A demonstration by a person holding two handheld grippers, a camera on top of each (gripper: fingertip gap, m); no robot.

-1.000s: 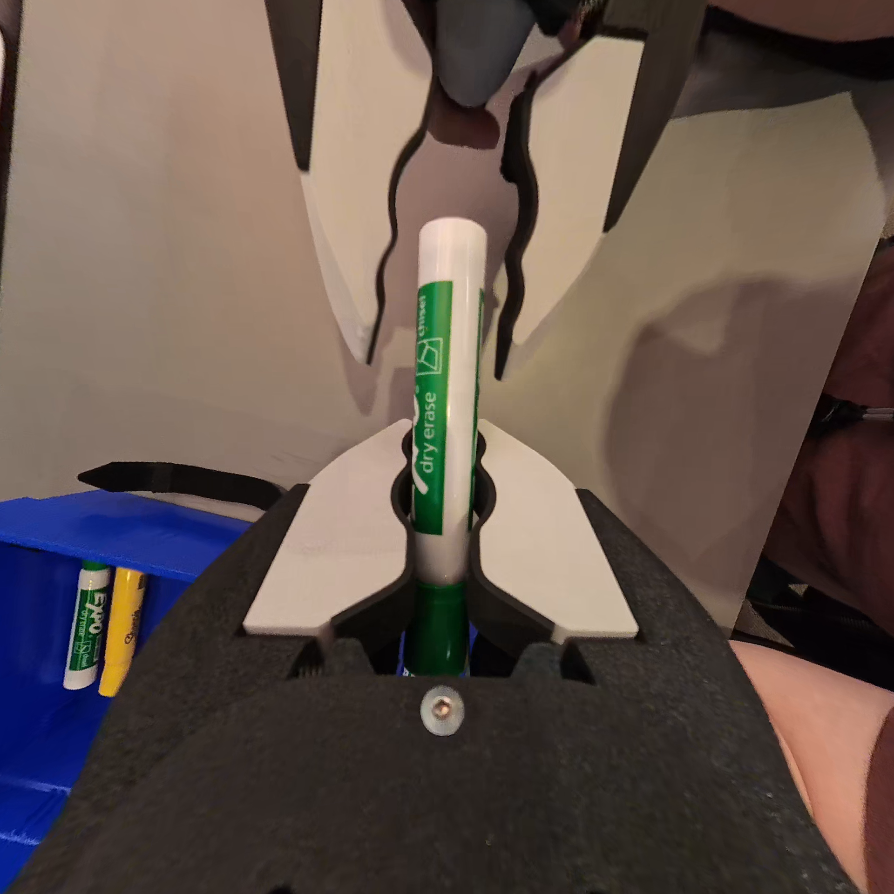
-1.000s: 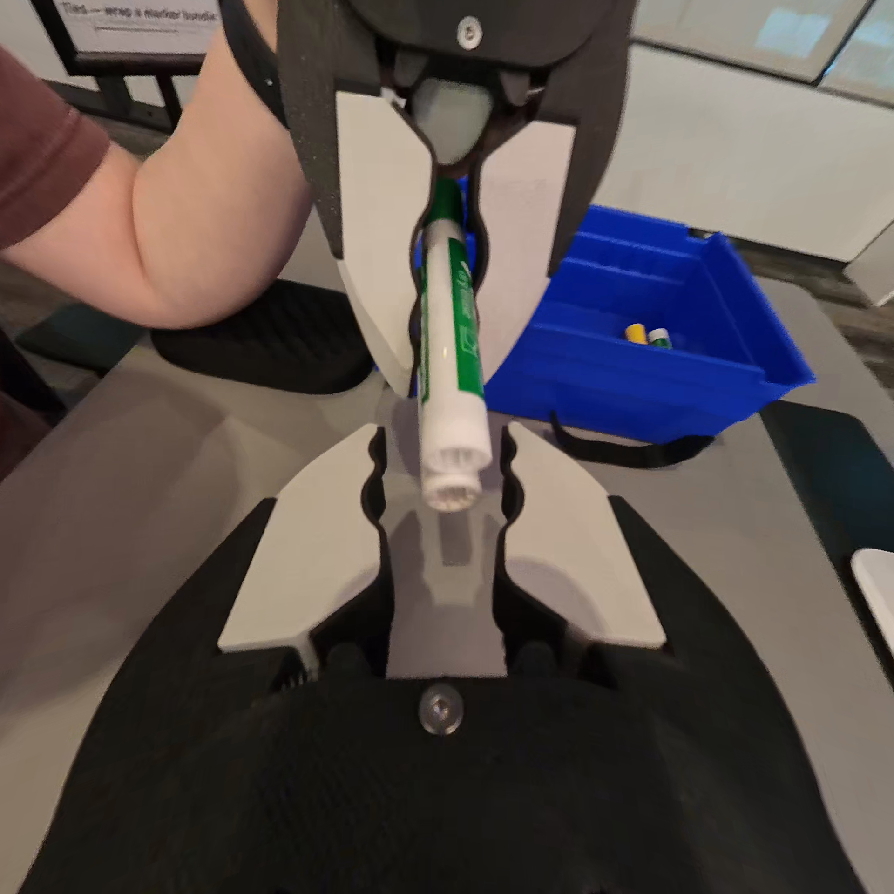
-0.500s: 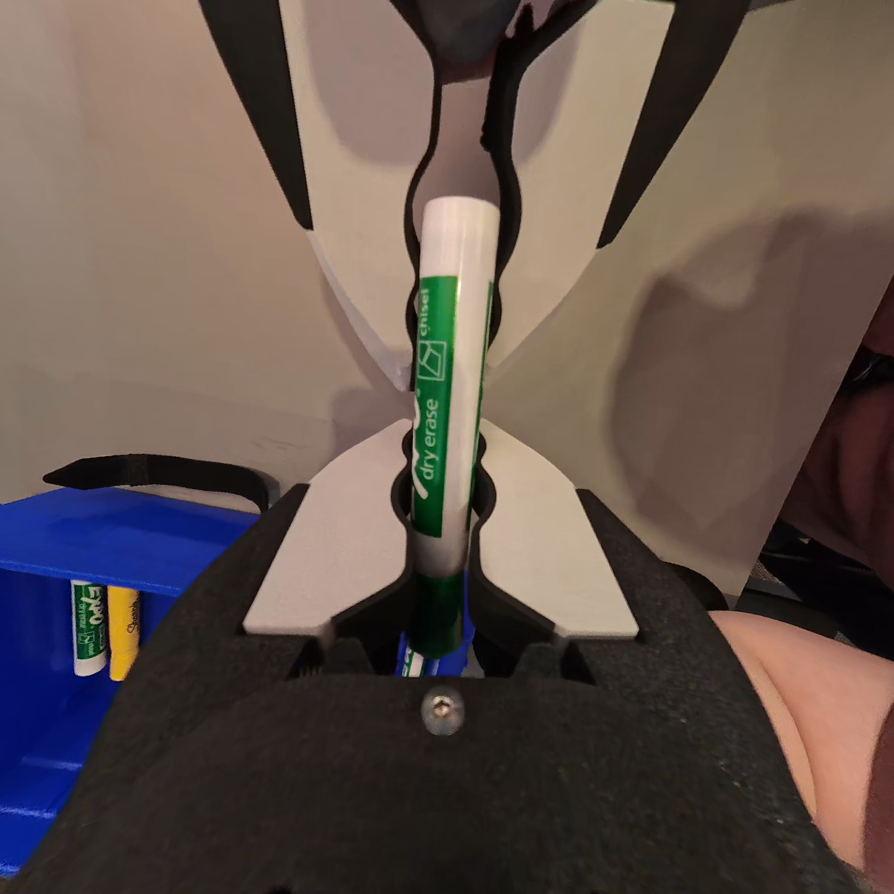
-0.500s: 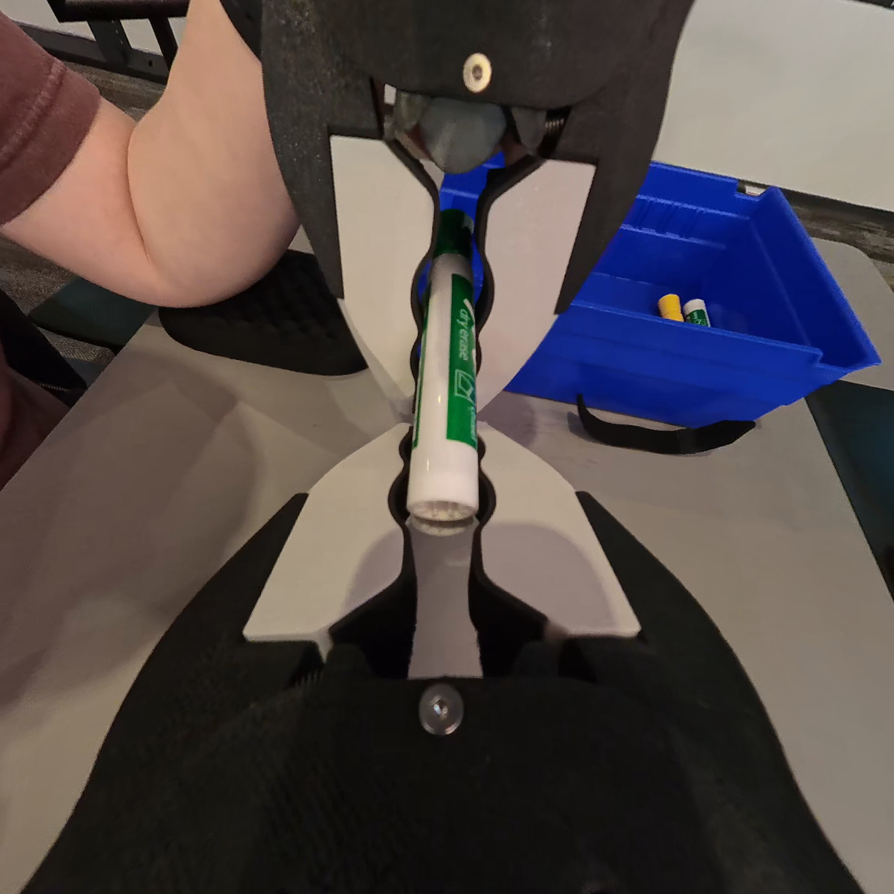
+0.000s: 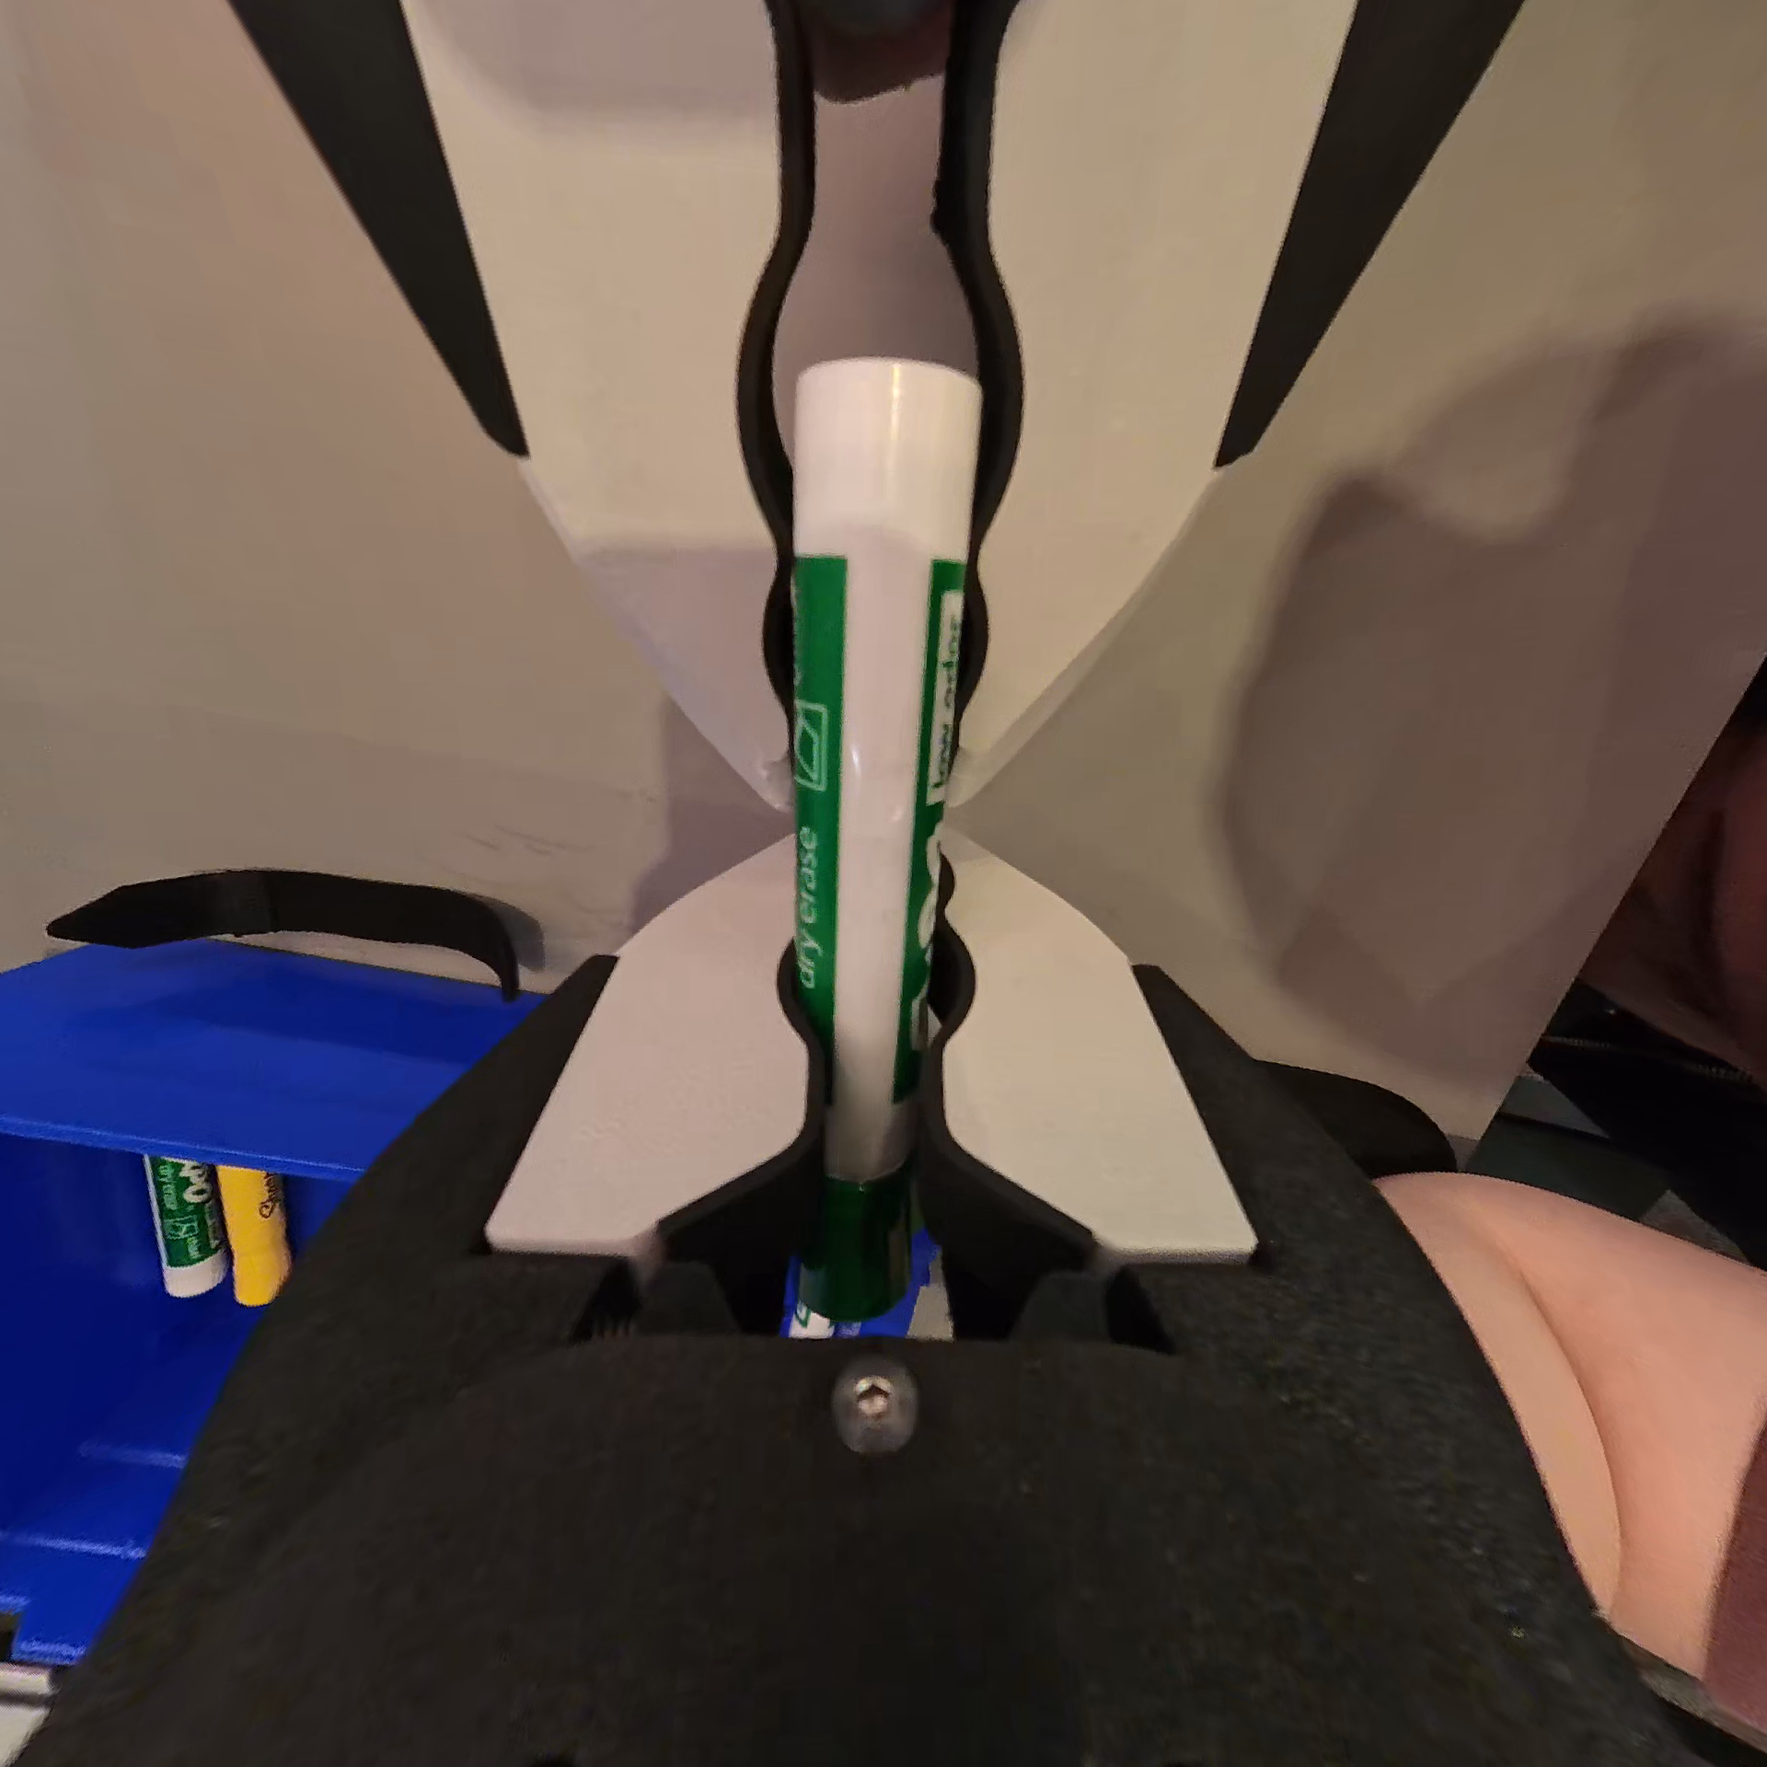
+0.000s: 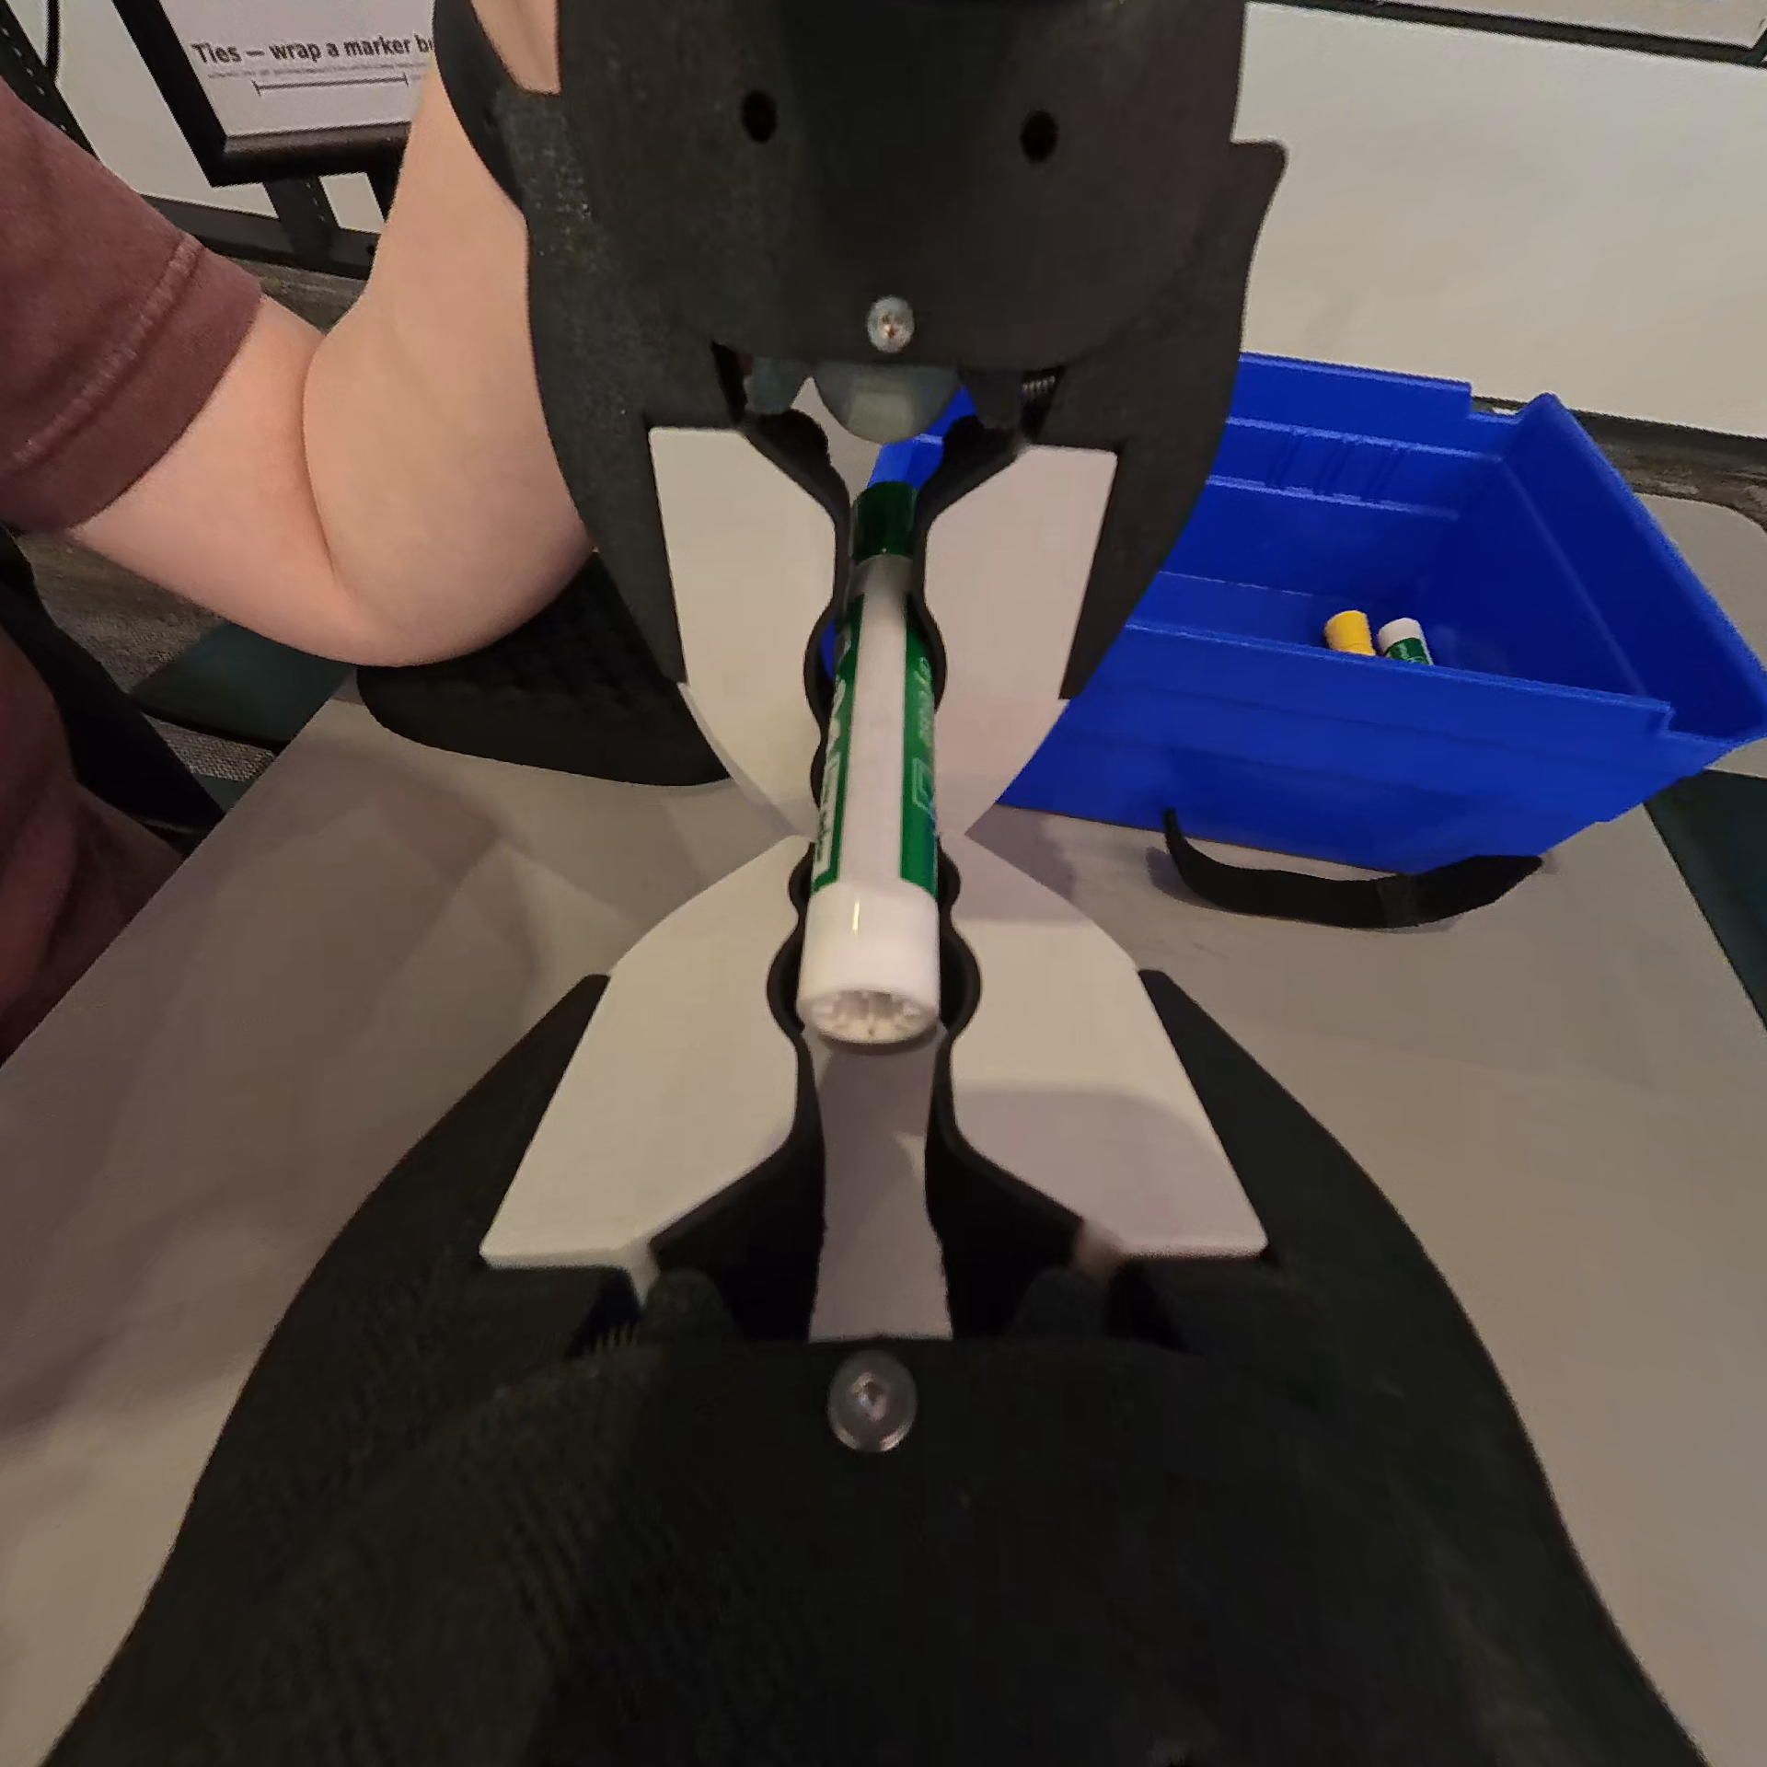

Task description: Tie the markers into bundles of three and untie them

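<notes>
Grey counter below us; left tongs clamped the green marker above it, right tongs closed around its white end, tips meeting.

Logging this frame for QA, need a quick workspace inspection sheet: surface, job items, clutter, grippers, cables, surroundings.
Surface: grey table, mostly bare.
Job's things: green marker held in the air between both grippers; black strap lying on the table in front of the blue bin; spare green marker and yellow marker inside the bin.
Clutter: nothing seen.
Grippers: left gripper shut on the marker's cap end; right gripper closed around its white tail end, contact looks snug.
Cables: nothing seen.
Surroundings: black chair back at the table edge; framed sign behind; person's arm.
</notes>
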